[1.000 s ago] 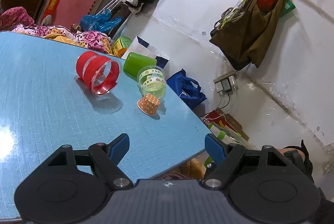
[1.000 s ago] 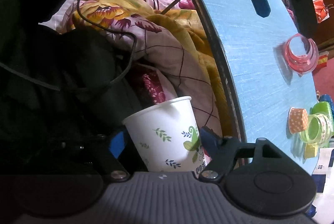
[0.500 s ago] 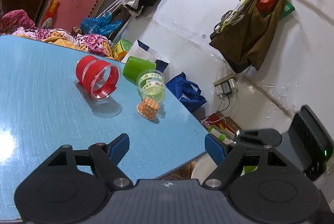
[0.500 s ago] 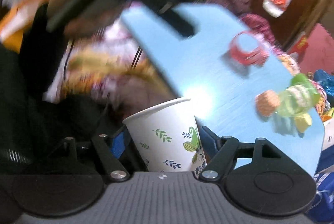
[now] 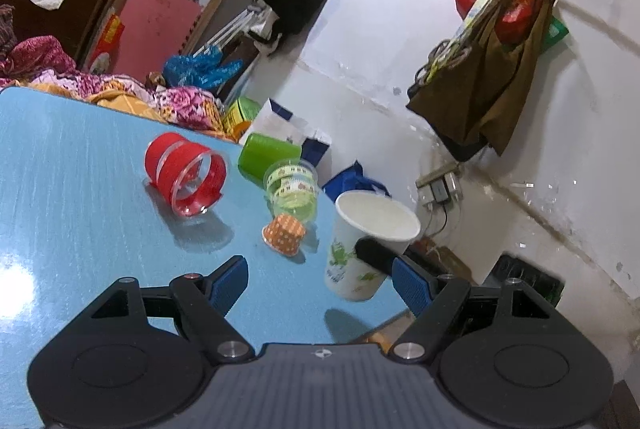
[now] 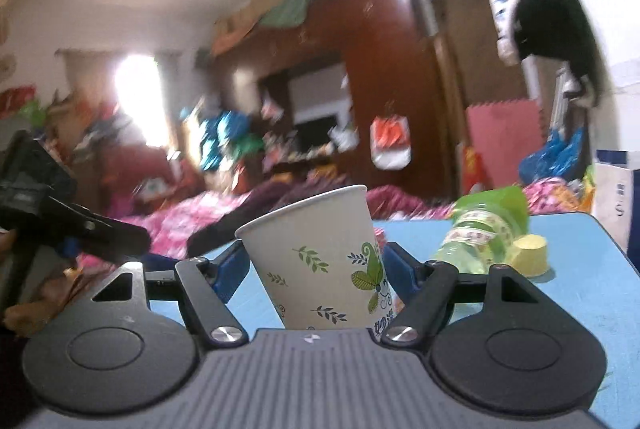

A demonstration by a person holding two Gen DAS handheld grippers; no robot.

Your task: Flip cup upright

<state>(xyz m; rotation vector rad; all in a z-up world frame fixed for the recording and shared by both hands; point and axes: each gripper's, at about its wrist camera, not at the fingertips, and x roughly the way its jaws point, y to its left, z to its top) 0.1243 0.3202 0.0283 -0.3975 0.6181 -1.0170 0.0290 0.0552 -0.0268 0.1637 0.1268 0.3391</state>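
A white paper cup (image 6: 320, 261) with green leaf prints sits between the pads of my right gripper (image 6: 316, 269), which is shut on it. The cup stands mouth up, slightly tilted. In the left wrist view the same cup (image 5: 360, 249) is at the blue table's (image 5: 80, 189) right edge, mouth up, with one dark finger of the right gripper across its side. I cannot tell if its base touches the table. My left gripper (image 5: 320, 285) is open and empty, low over the table, to the left of the cup.
On the table lie a red ribbed cup on its side (image 5: 184, 173), a green cup (image 5: 268, 153), a clear cup with green bands (image 5: 292, 189) and a small orange dotted cup (image 5: 284, 233). The table's edge runs just right of the paper cup. Bedding and bags lie beyond.
My right gripper swung up from below the table's edge and turned, bringing the paper cup mouth up over the table corner. The cup has come into the left wrist view. The left gripper has barely moved.
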